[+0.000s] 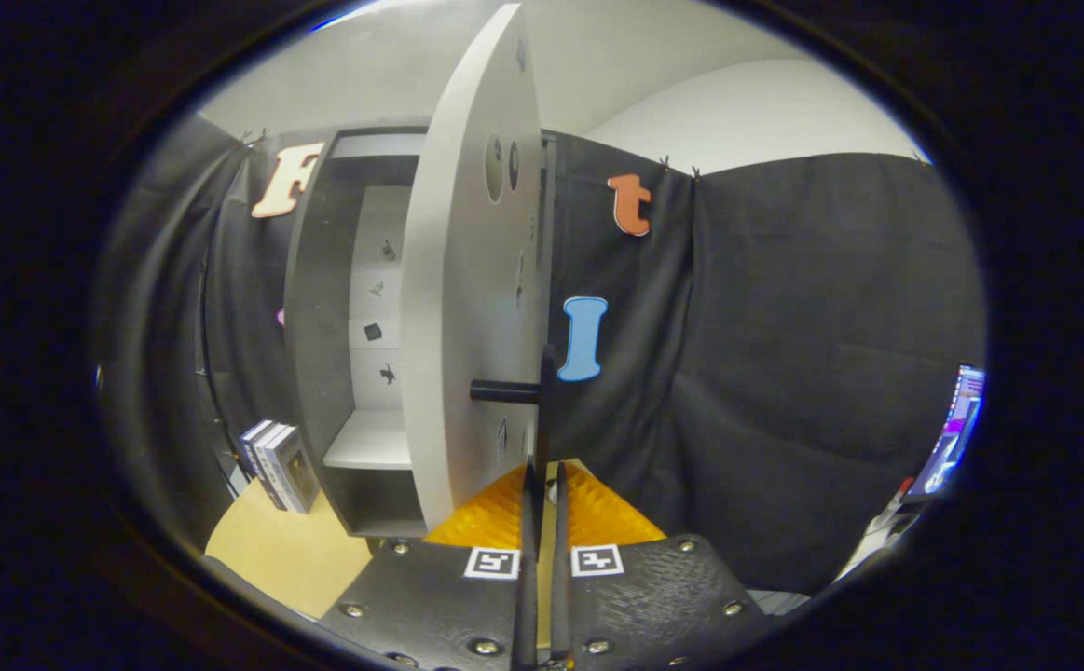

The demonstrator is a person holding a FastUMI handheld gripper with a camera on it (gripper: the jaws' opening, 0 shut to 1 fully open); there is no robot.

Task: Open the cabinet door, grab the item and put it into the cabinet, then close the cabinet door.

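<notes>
One gap deciding things: am seeing gripper (pixel 542 475) fingers nearly together, just below door handle (pixel 507 391), contact unclear. Cabinet door (pixel 467 280) standing edge-on, swung open, upright axis. Boxed item (pixel 281 464) sitting left of cabinet (pixel 318 317), on table (pixel 281 559). Lower compartment looking shadowed.

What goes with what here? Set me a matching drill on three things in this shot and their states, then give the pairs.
Things:
1. cabinet door
2. door handle
3. boxes

States:
A. standing upright on the table, beside the cabinet
B. swung open
C. between the jaws of the gripper, which look closed on it

Pairs: 1-B, 2-C, 3-A
</notes>
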